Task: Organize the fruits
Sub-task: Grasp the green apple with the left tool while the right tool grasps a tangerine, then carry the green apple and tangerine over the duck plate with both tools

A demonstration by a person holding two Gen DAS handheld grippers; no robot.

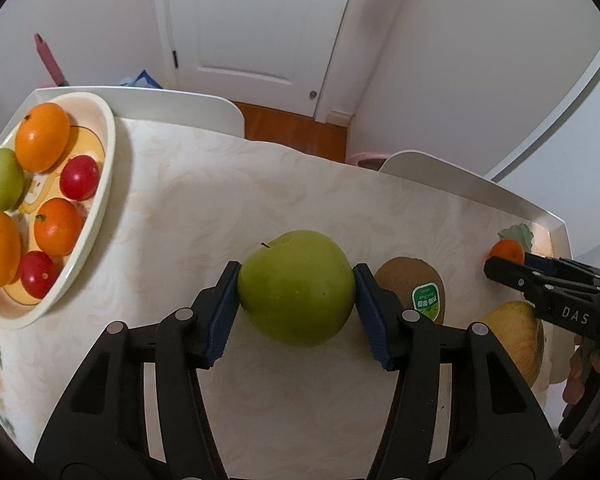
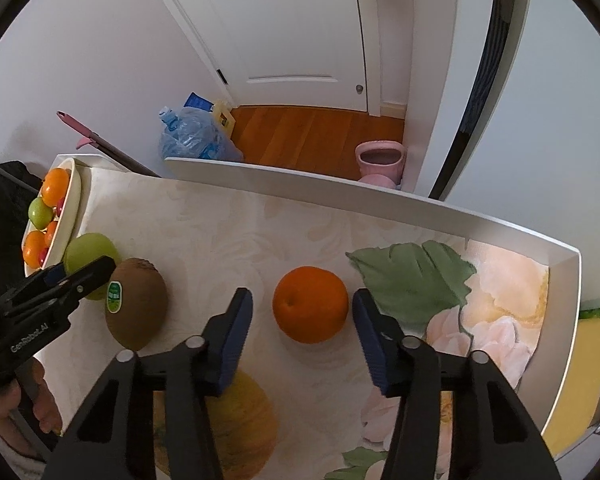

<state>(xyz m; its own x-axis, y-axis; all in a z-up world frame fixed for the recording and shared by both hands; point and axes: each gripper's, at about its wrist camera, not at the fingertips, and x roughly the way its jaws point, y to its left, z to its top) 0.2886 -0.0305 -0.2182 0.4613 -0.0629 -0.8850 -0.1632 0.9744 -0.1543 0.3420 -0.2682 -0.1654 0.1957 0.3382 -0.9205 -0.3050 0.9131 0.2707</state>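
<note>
A pale surface point(image 2: 228, 224) with a faint leaf pattern and a raised white rim fills both views; a printed flower and green leaf decorate its right end.

At its left end sits a cream bowl point(image 1: 100, 184) holding three oranges, two red fruits and a small green apple.

Near the front edge lies a yellow ribbed melon point(image 2: 244, 424), partly hidden behind the right gripper's left finger.

The left gripper point(image 1: 296, 292) points steeply down at the surface. Its two blue pads press against opposite sides of a large green apple point(image 1: 296, 288), which sits on the surface between them, so the gripper is closed on the apple.

Just to the right of the apple lies a brown kiwi point(image 1: 412, 288) with a green sticker, close beside the gripper's right finger.

Further right, the right gripper point(image 2: 304, 316) also points steeply down. An orange point(image 2: 310, 304) rests on the surface between its blue pads. A strip of surface shows between the left pad and the fruit, and the right pad stands just beside it, so the gripper is narrowly open and not holding the orange.

A person's fingers show at the edge of each view, on the other gripper's handle.
</note>
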